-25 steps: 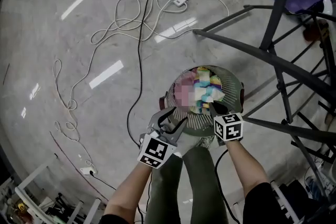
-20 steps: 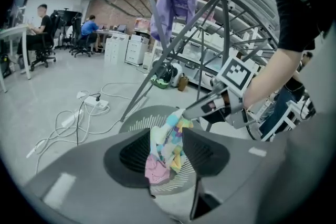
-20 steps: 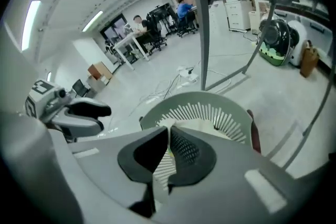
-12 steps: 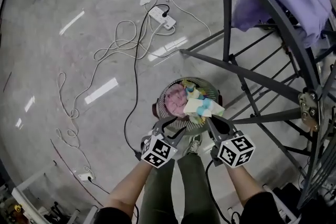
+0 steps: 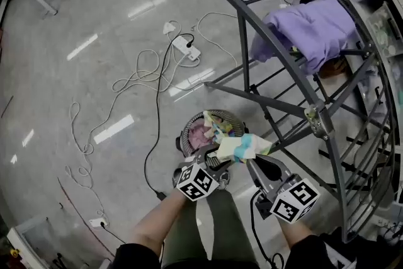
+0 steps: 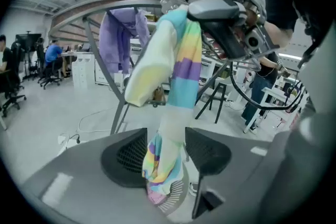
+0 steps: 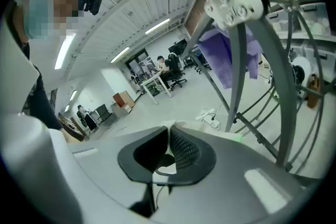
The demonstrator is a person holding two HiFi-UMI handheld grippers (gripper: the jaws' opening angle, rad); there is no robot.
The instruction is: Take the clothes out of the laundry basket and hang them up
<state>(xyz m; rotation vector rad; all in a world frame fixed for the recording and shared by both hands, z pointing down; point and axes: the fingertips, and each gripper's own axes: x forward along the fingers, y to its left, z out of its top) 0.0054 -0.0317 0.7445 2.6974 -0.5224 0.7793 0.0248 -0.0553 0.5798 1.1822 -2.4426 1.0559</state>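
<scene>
Ok so from where I'm standing: over on the left it's just bare floor [image 5: 56,91] with a mess of white cables [image 5: 135,75] snaking around and a power strip [image 5: 187,47] further back. Then you get the round laundry basket [image 5: 183,135] sitting on the floor right in front of the person's legs, with some pink stuff left inside. Just above it is the left claw [image 6: 165,150]: its jaws stand apart and have just been opening. The bottom end of the pastel striped garment [image 5: 242,147] dangles down between them, but the pads aren't squeezing it as far as I can see. That garment is up out of the basket, hanging in the air between the two claws, with its lower tail reaching back down toward the basket rim. The right claw [image 7: 169,144] has its jaws pressed together on the garment's top edge, a thin strip of pale cloth pinched between the pads, so it's the one carrying it. To the right of all this is the dark metal drying rack [image 5: 244,53], curved bars and all, with a purple garment [image 5: 308,28] already draped over an upper rail, well apart from the pastel one.
</scene>
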